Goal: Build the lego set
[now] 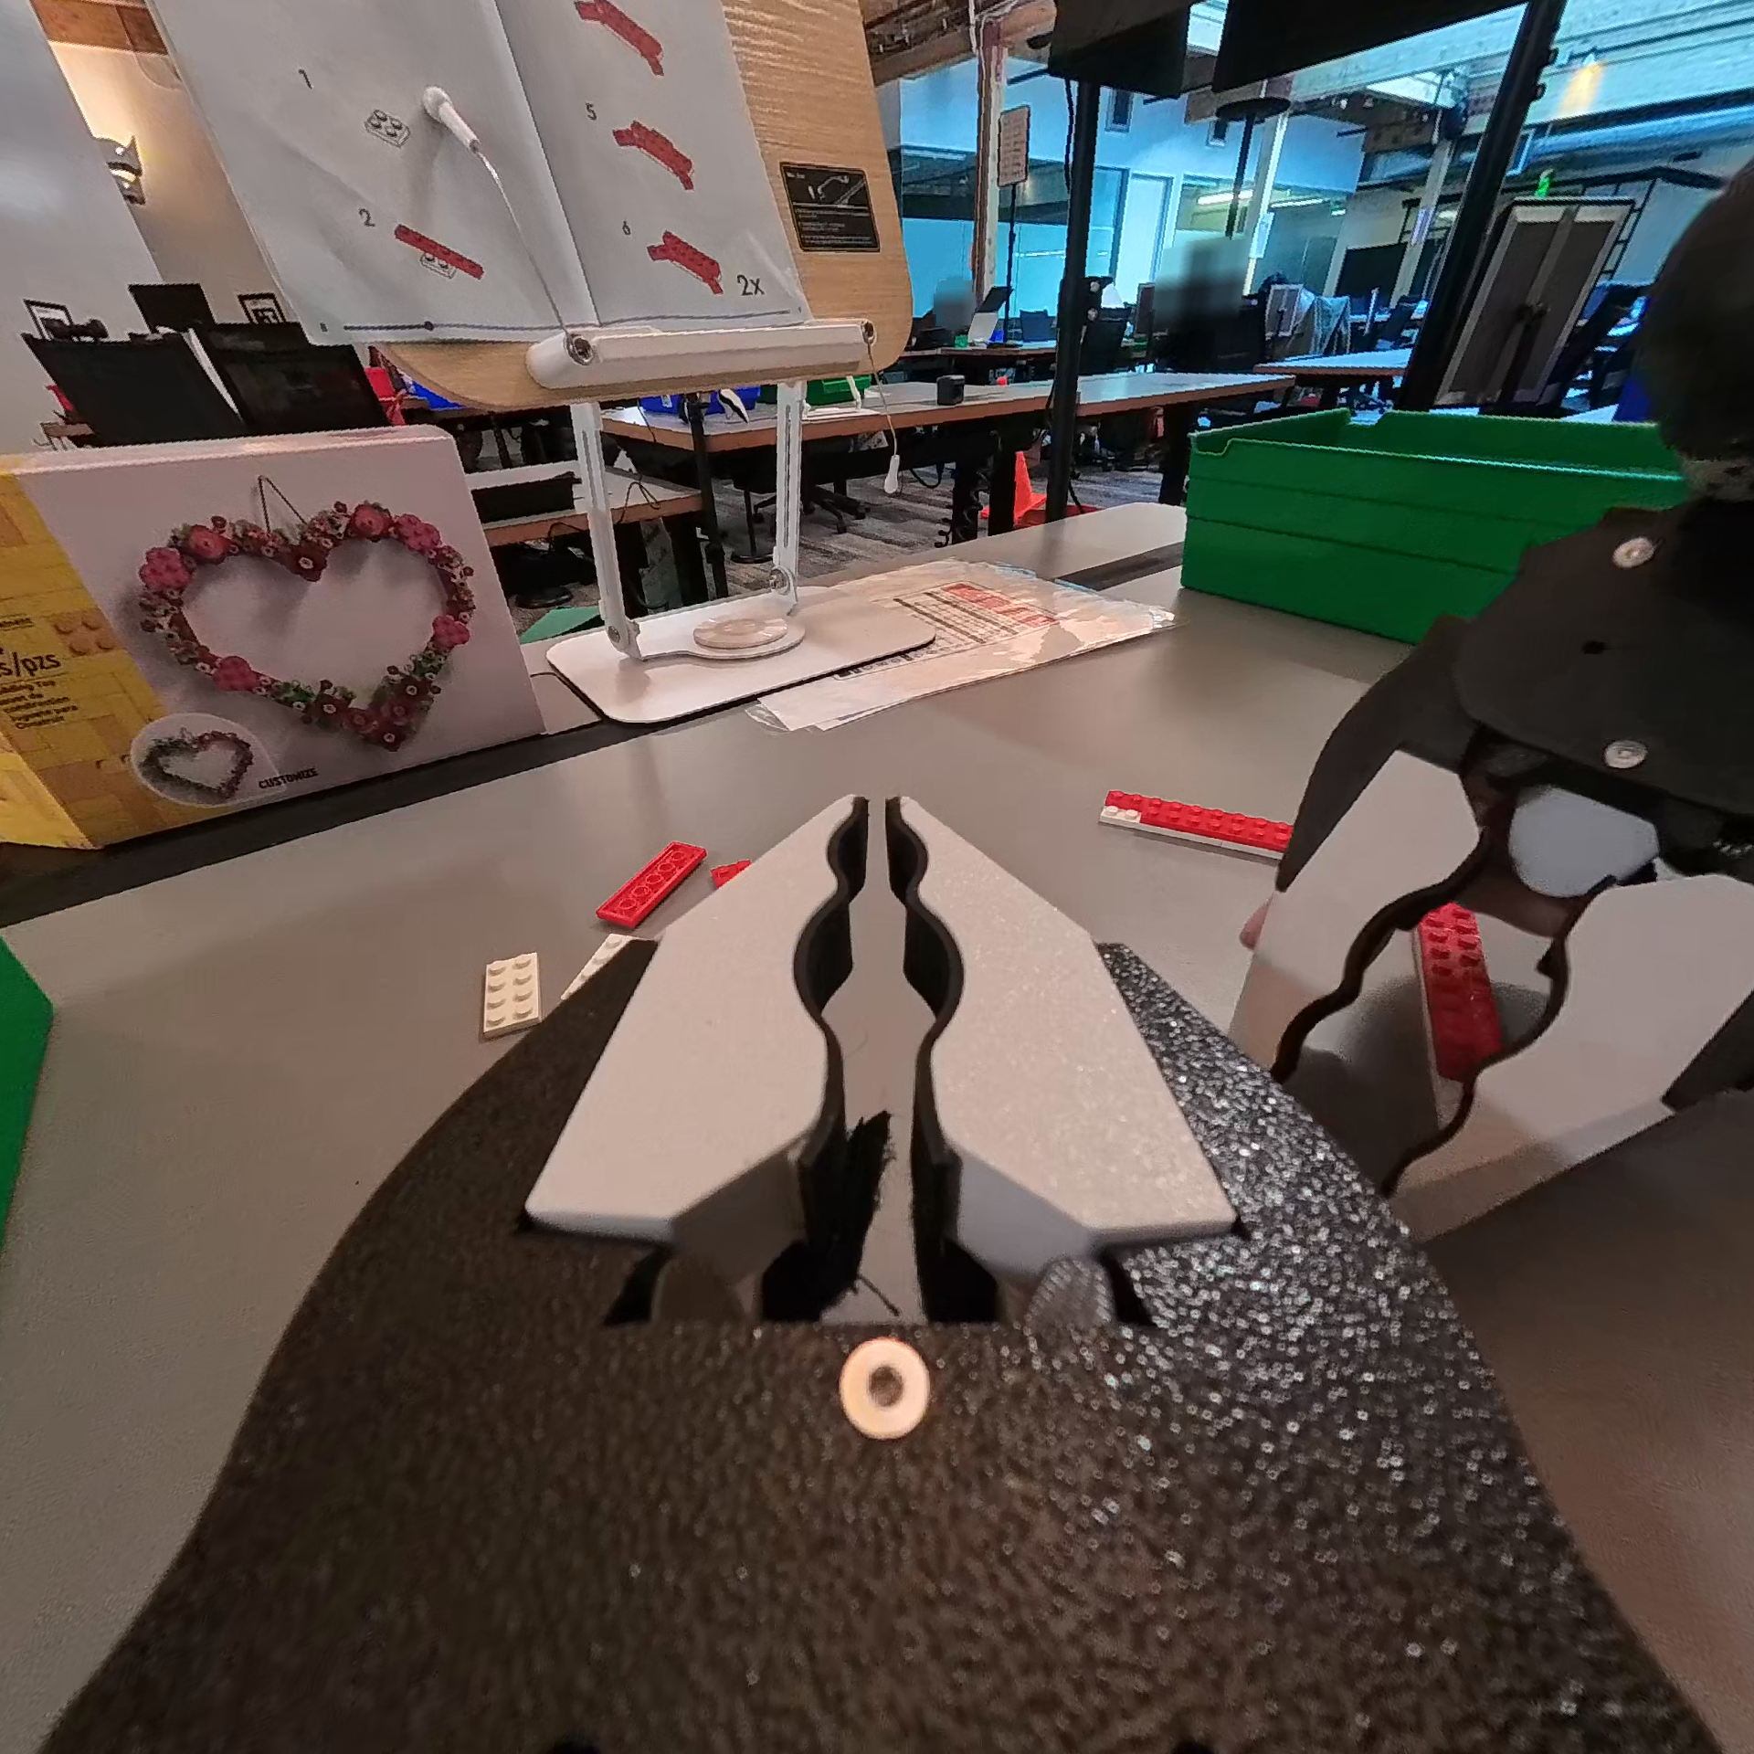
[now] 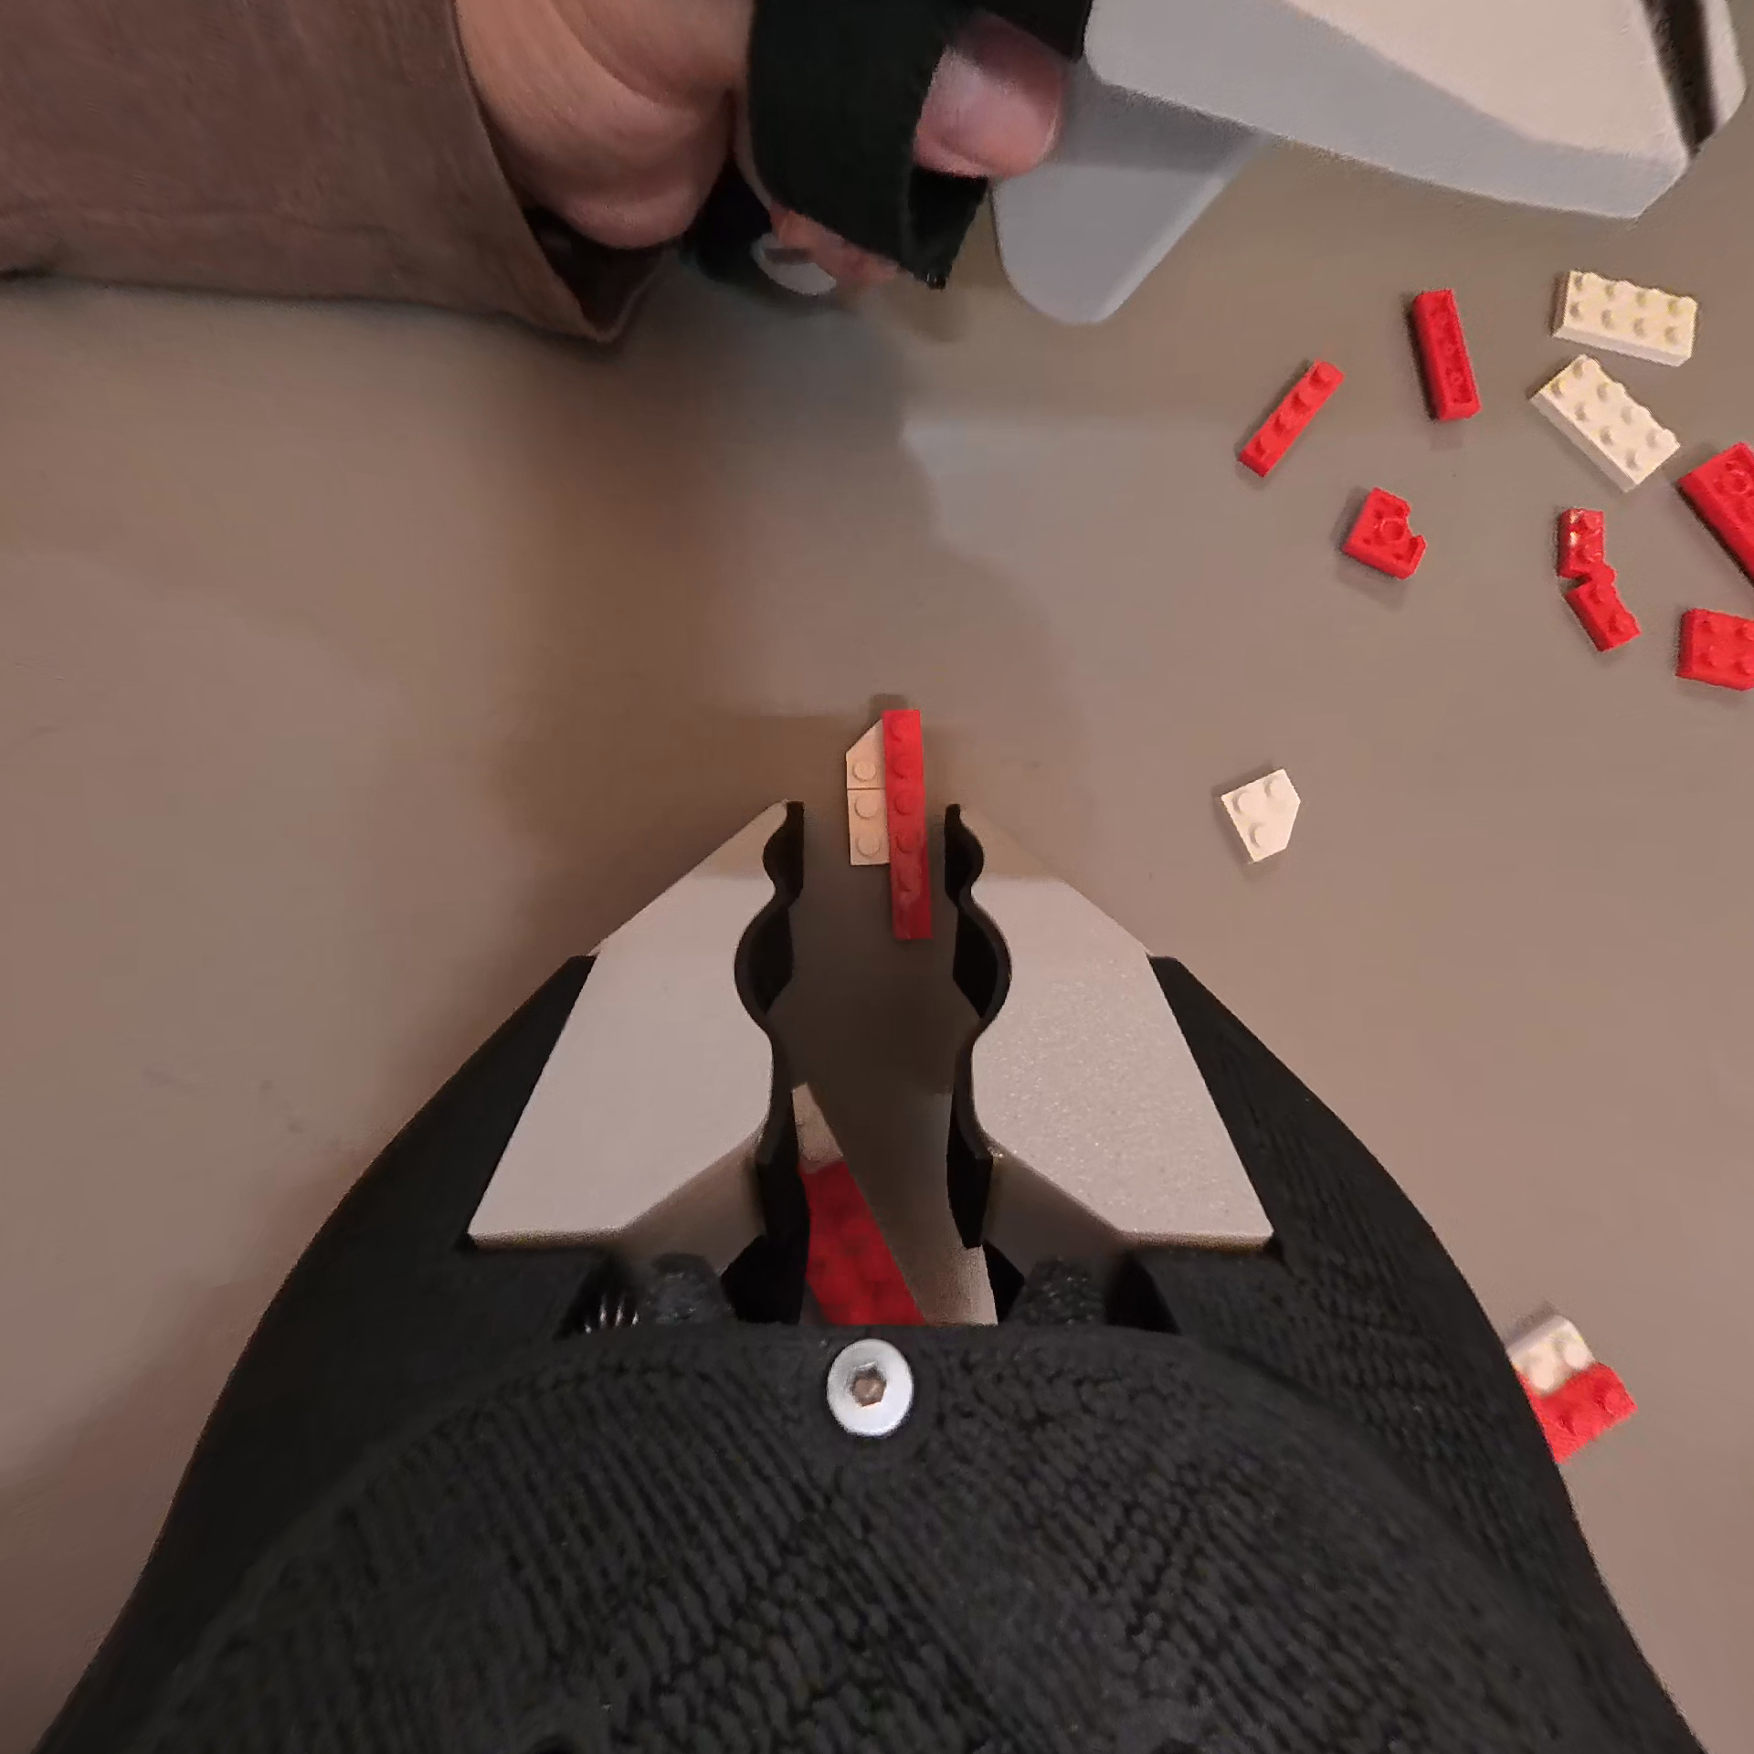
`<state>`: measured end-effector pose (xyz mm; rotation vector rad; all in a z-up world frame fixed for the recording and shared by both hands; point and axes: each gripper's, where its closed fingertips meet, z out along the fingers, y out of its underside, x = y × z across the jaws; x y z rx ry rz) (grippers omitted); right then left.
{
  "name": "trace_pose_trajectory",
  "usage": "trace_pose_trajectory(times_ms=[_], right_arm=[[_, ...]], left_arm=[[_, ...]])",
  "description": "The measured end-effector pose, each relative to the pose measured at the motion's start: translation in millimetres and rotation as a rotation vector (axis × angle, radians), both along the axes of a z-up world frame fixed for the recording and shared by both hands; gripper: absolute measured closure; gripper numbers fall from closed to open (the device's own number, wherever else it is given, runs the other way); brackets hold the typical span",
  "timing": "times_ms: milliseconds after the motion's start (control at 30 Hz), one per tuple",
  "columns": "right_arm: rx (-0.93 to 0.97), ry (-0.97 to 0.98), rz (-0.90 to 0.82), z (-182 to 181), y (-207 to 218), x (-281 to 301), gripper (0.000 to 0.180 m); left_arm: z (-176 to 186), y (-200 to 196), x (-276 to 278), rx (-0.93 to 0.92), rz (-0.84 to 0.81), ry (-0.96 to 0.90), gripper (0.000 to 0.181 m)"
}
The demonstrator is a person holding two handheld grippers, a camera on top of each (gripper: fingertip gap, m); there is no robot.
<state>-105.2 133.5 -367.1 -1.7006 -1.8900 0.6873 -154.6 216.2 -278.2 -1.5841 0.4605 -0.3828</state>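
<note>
Lying flat on the grey table (image 2: 380, 664), a small lego assembly (image 2: 897, 818) shows in the right wrist view: one long red plate, studs up, with short white plates joined along its left edge, the far white piece cut at an angle. Right gripper (image 2: 875, 809) points steeply down at the table, fingers apart with a clear gap; the assembly sits in that gap near the fingertips, closer to the right finger, and I cannot tell whether either pad touches it. A second red plate (image 2: 854, 1253) appears deep between the fingers near the gripper's base, blurred.

Left gripper (image 1: 876, 802) is held low and roughly level over the table, wavy black pads almost meeting, only a thin slit between them, nothing held. In the right wrist view the person's hand (image 2: 759, 123), in a black strap and tan sleeve, grips that tool at the top of frame.

Loose pieces to the right of the assembly: a white angled plate (image 2: 1260, 812), red plates (image 2: 1289, 416) and white bricks (image 2: 1604, 419), well apart from the fingers. From the left wrist view: a red and white strip (image 1: 1198, 822), a white plate (image 1: 511, 991), the set's box (image 1: 275, 617) with heart wreath art, an instruction booklet (image 1: 494, 161) on a stand, green bins (image 1: 1376, 513).
</note>
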Motion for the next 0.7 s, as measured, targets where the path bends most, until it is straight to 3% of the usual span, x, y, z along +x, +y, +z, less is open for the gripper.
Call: trace_pose_trajectory(times_ms=[700], right_arm=[[-0.003,0.052,0.041,-3.2,3.0,5.4,0.155]], left_arm=[[9.5,-14.9,7.8,0.072,-0.127,0.109,0.174]])
